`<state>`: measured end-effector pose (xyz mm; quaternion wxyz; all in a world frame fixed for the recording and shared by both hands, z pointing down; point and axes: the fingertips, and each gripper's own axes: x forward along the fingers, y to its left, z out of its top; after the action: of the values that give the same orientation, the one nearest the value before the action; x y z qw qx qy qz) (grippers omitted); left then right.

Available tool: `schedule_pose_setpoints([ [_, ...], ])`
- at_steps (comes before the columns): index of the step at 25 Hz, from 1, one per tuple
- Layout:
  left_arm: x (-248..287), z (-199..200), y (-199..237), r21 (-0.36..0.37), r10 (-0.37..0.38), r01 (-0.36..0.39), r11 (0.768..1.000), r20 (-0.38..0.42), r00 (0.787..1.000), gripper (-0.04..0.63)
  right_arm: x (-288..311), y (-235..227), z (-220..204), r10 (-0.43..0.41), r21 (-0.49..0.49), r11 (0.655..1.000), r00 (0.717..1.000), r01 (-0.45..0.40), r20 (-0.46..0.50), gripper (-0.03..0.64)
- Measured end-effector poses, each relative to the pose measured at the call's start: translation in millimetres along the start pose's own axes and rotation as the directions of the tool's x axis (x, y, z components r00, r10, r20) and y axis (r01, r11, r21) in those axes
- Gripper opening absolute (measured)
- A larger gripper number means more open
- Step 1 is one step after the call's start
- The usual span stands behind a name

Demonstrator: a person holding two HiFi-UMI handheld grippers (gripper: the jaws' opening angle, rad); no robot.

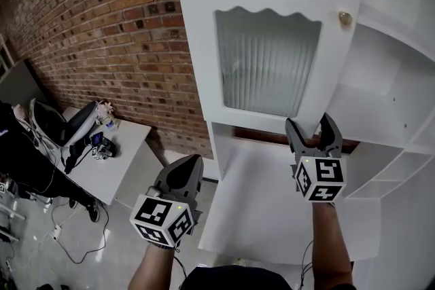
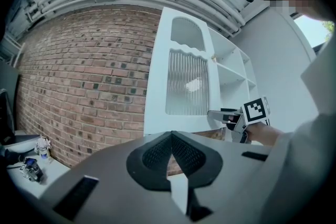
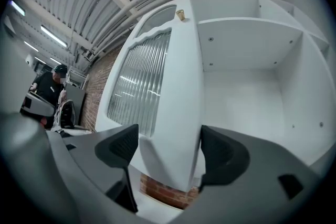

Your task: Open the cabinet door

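The white cabinet door has two ribbed glass panes and a brass knob, and it stands swung out from the cabinet. The open shelves show to its right. My right gripper is open at the door's bottom edge. In the right gripper view the door's lower corner sits between the spread jaws of that gripper, and the knob is high above. My left gripper hangs lower left, apart from the door. Its jaws are shut and hold nothing.
A brick wall runs behind and left of the cabinet. A white table with small clutter stands at the left, a person beside it, cables on the floor. The cabinet's lower white top juts out below my grippers.
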<state>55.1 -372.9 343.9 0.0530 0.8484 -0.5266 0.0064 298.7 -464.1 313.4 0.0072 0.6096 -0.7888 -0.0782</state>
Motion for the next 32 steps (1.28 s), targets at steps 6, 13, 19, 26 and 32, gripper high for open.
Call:
schedule_pose_setpoints([
  [6,-2.7,-6.7,4.5,-0.005,0.014,-0.014,1.000,-0.019,1.000,0.003,-4.2,3.3,3.6,-0.016,0.031,0.999,1.000,0.016,0.005,0.341],
  [13,-15.0,-6.3,2.7,-0.006,-0.004,0.003,1.000,-0.032,0.999,0.003,-27.8,13.6,10.8,-0.005,0.051,0.999,1.000,0.004,0.022,0.330],
  [19,-31.0,-7.9,1.4,-0.005,-0.048,0.048,0.999,-0.021,0.999,0.005,-57.2,16.0,11.3,-0.026,0.072,0.997,1.000,0.025,0.014,0.230],
  [26,-57.7,-6.4,2.5,0.003,-0.101,0.101,0.995,-0.019,0.995,0.003,-86.9,30.9,17.2,-0.067,0.083,0.994,0.998,0.066,0.007,0.137],
  [32,-80.8,-4.7,10.4,0.003,-0.135,0.135,0.991,-0.015,0.991,0.003,-110.8,47.7,22.5,-0.091,0.088,0.992,0.996,0.091,-0.001,0.115],
])
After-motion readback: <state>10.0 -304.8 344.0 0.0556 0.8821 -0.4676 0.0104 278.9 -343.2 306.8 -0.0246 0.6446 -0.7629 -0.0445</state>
